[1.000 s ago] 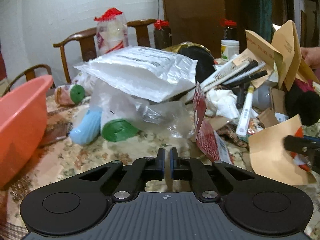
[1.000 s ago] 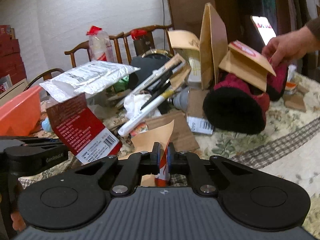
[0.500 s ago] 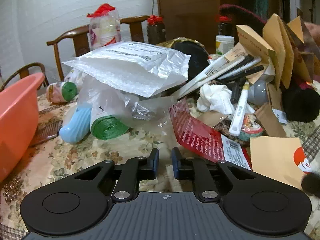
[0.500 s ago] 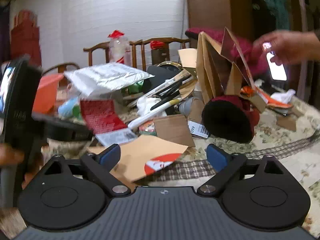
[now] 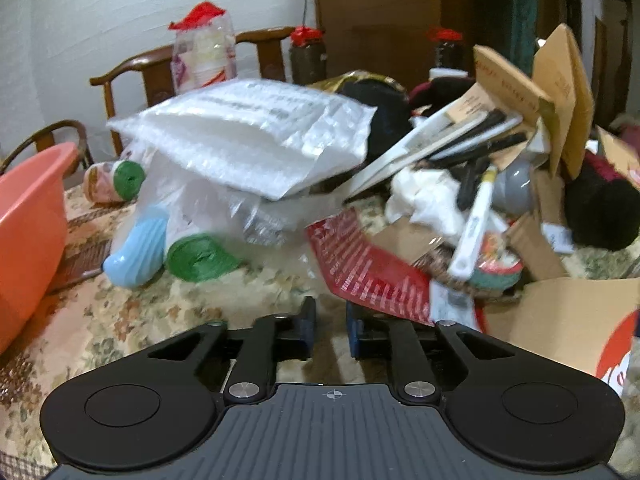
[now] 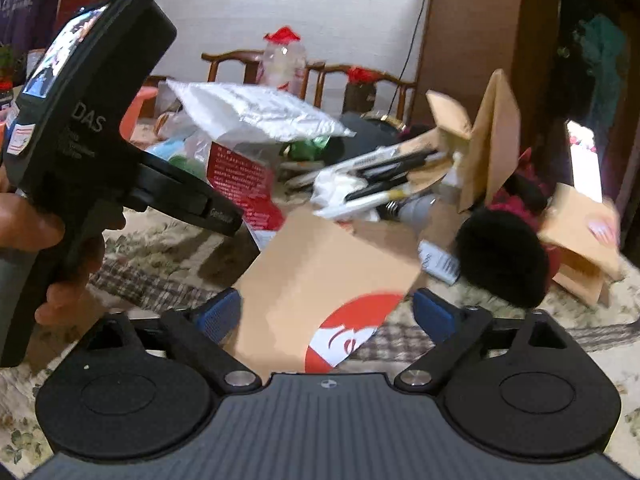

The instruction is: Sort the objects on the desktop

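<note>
My right gripper (image 6: pixel 326 312) stands wide, jaws just narrowing around the brown envelope (image 6: pixel 320 272) lying flat on the tablecloth (image 6: pixel 500 332), unpinched. My left gripper (image 5: pixel 331 322), nearly closed, holds nothing. Flat paper may slip the pads.

Both grippers: black body, ribbed grey top plate, two round discs, silver screws, blue pads (image 6: pixel 218 314). Left gripper (image 5: pixel 331 330) in right view: black housing, small screen, white lettering, held by bare hand (image 6: pixel 52 248).
</note>
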### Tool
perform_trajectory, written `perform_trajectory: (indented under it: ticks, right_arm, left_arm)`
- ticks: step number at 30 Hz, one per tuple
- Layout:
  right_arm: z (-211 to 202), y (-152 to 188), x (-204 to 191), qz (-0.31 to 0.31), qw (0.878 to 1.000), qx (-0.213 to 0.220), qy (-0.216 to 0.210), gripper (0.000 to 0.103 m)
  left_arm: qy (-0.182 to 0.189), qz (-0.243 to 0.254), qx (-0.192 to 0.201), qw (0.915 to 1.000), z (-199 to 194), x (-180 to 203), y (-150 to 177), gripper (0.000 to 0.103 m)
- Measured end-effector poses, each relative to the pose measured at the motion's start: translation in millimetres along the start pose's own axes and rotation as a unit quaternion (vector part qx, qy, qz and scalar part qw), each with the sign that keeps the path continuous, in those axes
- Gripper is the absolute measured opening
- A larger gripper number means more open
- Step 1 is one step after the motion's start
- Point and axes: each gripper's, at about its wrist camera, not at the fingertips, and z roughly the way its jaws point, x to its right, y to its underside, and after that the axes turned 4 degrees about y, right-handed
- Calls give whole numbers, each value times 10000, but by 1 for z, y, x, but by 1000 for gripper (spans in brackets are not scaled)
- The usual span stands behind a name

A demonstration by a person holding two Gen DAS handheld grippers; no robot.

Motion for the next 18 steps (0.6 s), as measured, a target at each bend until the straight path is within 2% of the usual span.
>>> perform_trajectory:
  ticks: [1,2,4,5,8,11,14,18]
  right_arm:
    - [2,1,1,48,9999,-67,-109,71]
    - [5,3,2,121,9996,-156,-185,56]
    - [5,4,8,345,9988,-162,-292,41]
    - [6,3,10,415,9986,-171,-285,28]
    - [5,2,16,569,9980,-176,-210,4]
    - [1,3,21,710,9970,-72,-282,3]
    - [-1,4,23,794,9963,-32,-325,3]
    - [0,5,27,940,9946,-19,-437,3]
  left_arm:
    - [18,8,40,10000,-1,-2,2,7]
    - [-3,9,59,10000,-2,-3,3,6]
    - [-47,-6,84,10000,-3,-5,3,1]
    - [-19,-38,100,9999,-4,-7,3,0]
    - [-2,-160,251,9996,-8,-14,5,0]
    - [-44,-236,445,9987,-14,-21,4,0]
    - [106,-391,440,9982,-16,-29,1,0]
    - [88,-283,374,9989,-13,-25,5,0]
